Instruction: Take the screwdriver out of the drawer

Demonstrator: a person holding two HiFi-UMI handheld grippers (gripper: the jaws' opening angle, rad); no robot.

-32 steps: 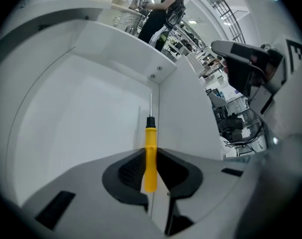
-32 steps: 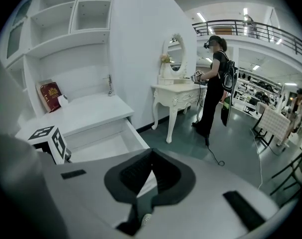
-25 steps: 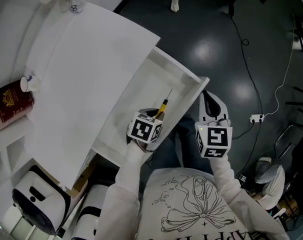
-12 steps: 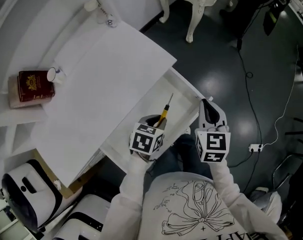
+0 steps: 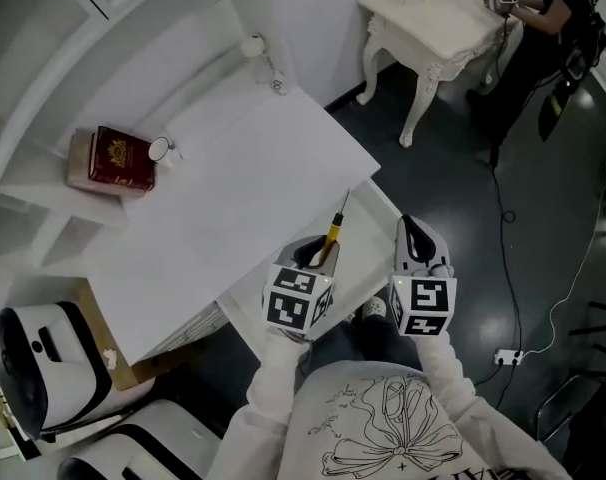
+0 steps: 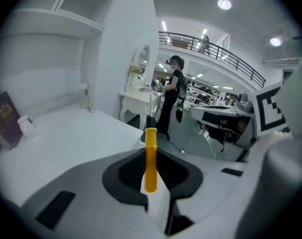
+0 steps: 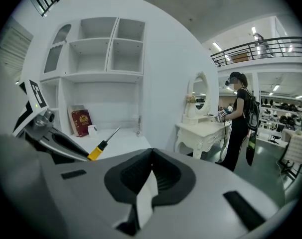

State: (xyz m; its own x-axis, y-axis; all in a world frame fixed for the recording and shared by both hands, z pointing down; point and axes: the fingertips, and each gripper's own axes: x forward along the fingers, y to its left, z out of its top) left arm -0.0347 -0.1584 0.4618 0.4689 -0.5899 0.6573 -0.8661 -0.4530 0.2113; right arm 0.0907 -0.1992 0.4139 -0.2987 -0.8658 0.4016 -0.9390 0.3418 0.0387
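- Left gripper [image 5: 314, 255] clamps the screwdriver [image 6: 150, 156] by its yellow handle, shaft pointing away.
- Right gripper [image 7: 150, 156]: jaws together, nothing between them.
- Drawer [image 5: 381, 211] below, seemingly open, mostly hidden.

Showroom-like hall (mezzanine railing [image 6: 226, 56] overhead)

Left gripper [image 6: 157, 182] jaws clamped on the yellow handle of a screwdriver [image 6: 150, 156], tip pointing away. White desk [image 6: 76, 128] at left holds a dark red book [image 6: 3, 117] and a cup [image 6: 25, 125]. Person [image 6: 172, 101] stands far behind.
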